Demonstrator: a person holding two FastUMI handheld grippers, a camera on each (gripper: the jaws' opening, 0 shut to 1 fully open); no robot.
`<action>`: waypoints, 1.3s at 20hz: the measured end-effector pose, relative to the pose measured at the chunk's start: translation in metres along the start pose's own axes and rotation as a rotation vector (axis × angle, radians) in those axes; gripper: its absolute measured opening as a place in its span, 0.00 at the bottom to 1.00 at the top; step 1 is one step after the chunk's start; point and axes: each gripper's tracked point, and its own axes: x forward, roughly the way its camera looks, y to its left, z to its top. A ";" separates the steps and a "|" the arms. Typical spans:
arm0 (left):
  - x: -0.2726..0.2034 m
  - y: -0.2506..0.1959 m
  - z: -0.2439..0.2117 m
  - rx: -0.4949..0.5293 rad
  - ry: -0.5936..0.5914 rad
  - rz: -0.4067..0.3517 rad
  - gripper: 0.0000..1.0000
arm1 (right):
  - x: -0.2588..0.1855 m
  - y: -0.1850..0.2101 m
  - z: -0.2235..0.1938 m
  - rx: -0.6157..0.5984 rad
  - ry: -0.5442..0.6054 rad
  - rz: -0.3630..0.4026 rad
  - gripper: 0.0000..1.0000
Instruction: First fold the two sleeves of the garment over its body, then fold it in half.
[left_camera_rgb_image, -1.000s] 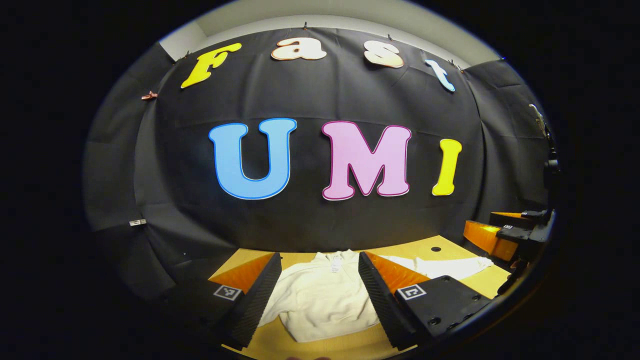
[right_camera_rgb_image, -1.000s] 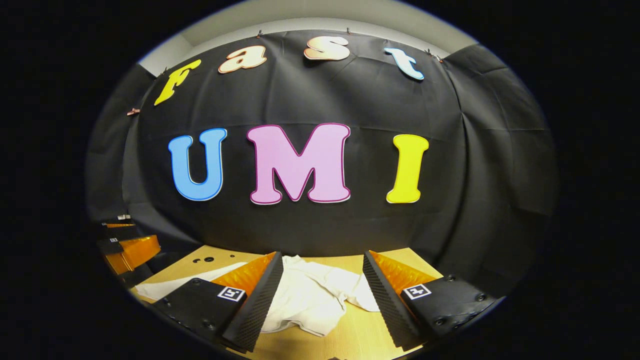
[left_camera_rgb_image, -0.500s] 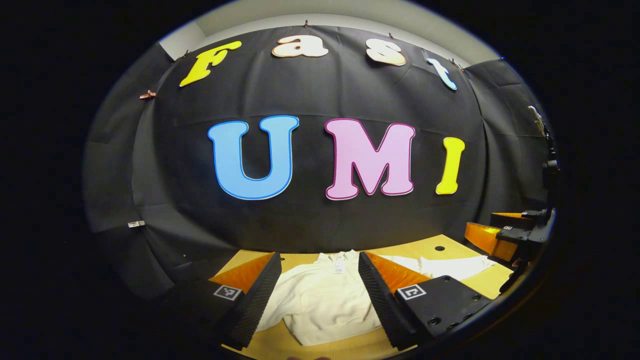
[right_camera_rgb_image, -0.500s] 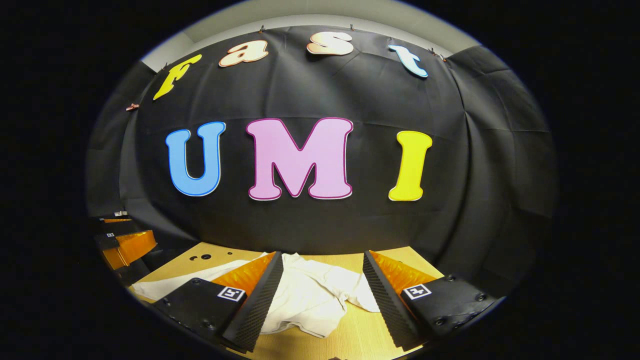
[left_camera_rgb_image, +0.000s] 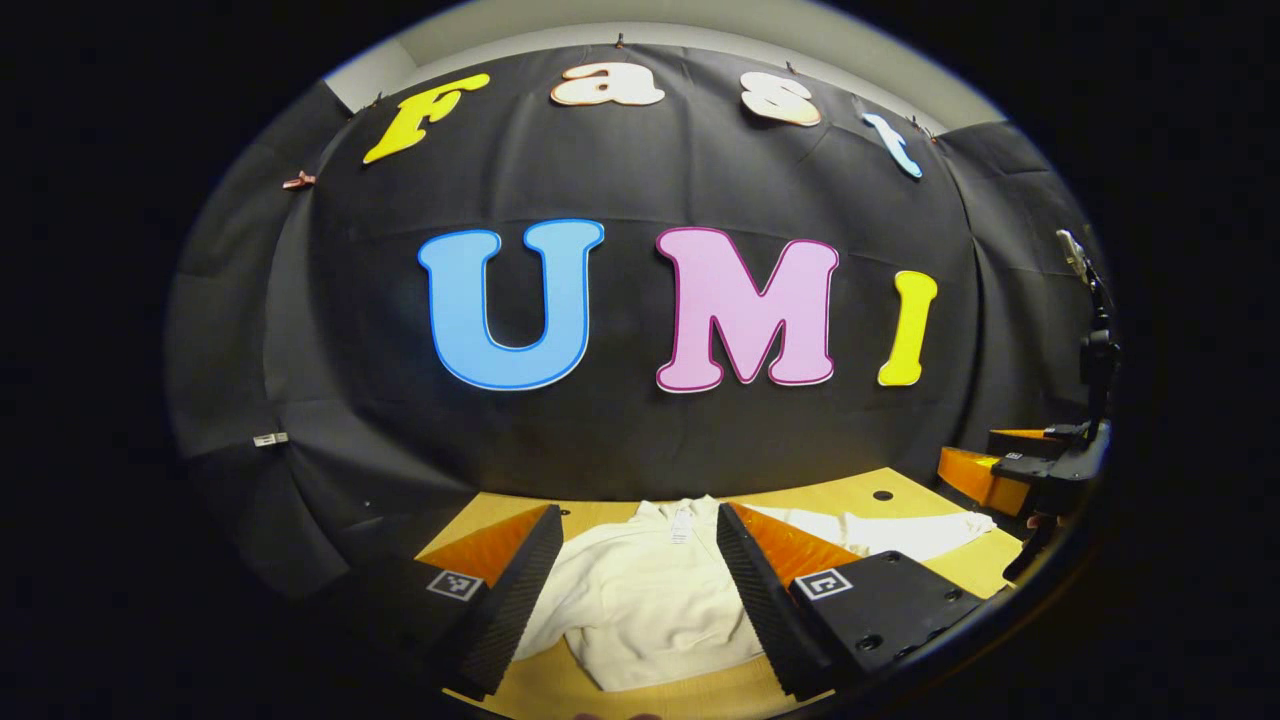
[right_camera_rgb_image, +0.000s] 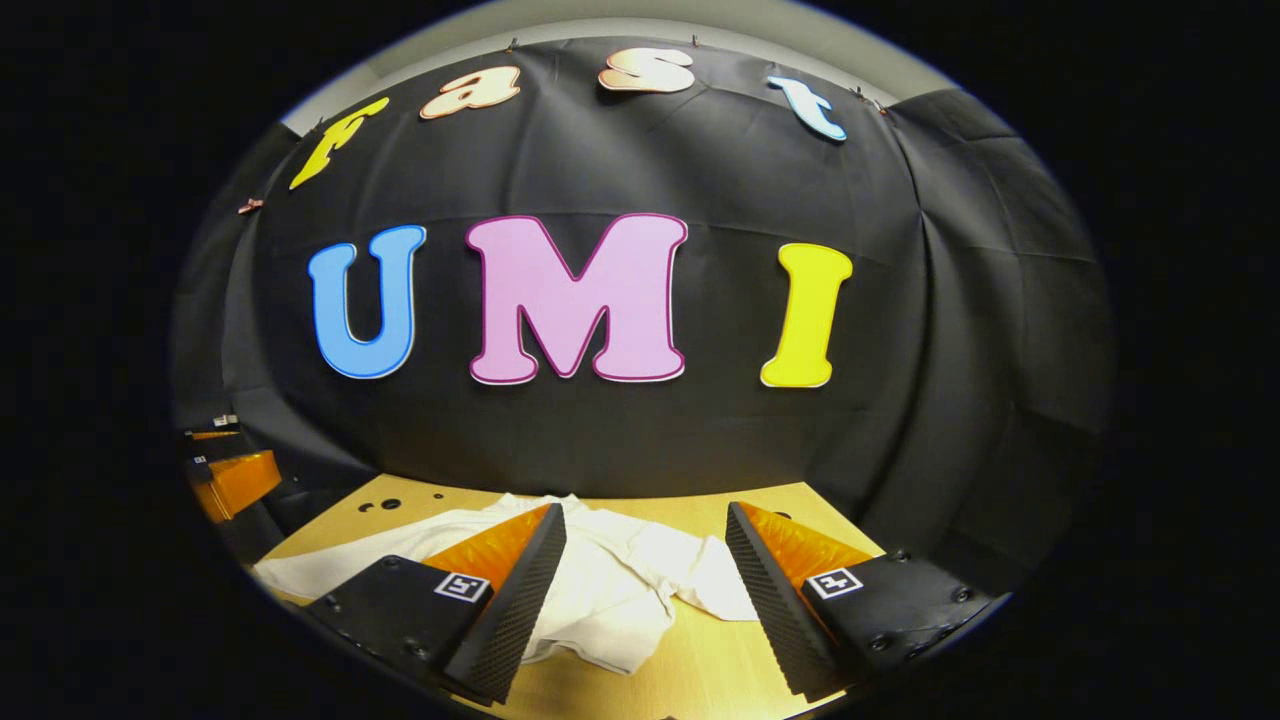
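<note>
While both of our grippers hover above the wooden table (left_camera_rgb_image: 860, 488), we look forward along their fingers toward the booth's black cloth wall (left_camera_rgb_image: 620, 430). Our left gripper (left_camera_rgb_image: 630, 570) points level over the near edge, its two fingers spread wide apart with nothing between them but air, and the white garment (left_camera_rgb_image: 650, 600) lies on the table below and beyond them. Our right gripper (right_camera_rgb_image: 640, 570) sits in the same pose, fingers wide apart and empty, apart from the cloth beneath.

From the left gripper view, we see the garment's body lying flat with its collar toward the wall, and one sleeve (left_camera_rgb_image: 890, 533) stretched out to the right across the table, not yet folded over. At the far right of that view the right gripper (left_camera_rgb_image: 1040, 465) appears beyond the sleeve's end. From the right gripper view, the garment (right_camera_rgb_image: 610, 590) looks rumpled between our fingers, one sleeve (right_camera_rgb_image: 340, 560) running off to the left, and the left gripper (right_camera_rgb_image: 225, 480) shows at the far left edge.

A small white label (left_camera_rgb_image: 680, 528) sits inside the collar; its writing is too small for us to read. Each finger carries a square black-and-white marker (left_camera_rgb_image: 822, 583), which bears a pattern and no words.
</note>
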 end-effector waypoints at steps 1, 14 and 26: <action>0.000 0.000 -0.003 -0.002 0.007 0.004 0.97 | 0.002 -0.008 -0.004 -0.003 0.006 -0.013 0.99; 0.003 -0.012 -0.031 0.030 0.094 0.073 0.97 | 0.054 -0.152 -0.088 -0.007 0.207 -0.206 0.98; 0.006 -0.046 -0.065 0.045 0.195 0.142 0.97 | 0.098 -0.300 -0.171 -0.072 0.382 -0.384 0.98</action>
